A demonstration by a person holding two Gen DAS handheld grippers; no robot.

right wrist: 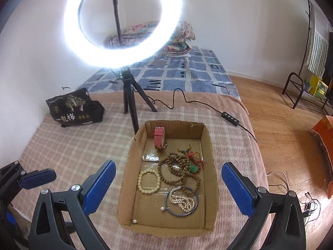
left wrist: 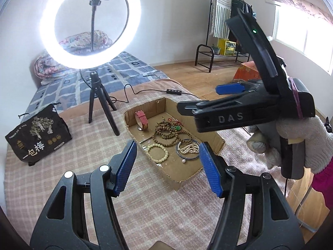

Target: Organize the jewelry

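A shallow cardboard tray lies on the checked blanket. In it are a red watch, a long brown bead string with a green pendant, a cream bead bracelet, a pearl strand on a blue-grey ring and a loose pearl. My left gripper is open and empty, just before the tray's near end. My right gripper is open and empty above the tray; it also shows in the left wrist view.
A lit ring light on a black tripod stands behind the tray, its cable and switch trailing right. A black printed pouch lies at the left. The bed edge drops to a wooden floor at the right.
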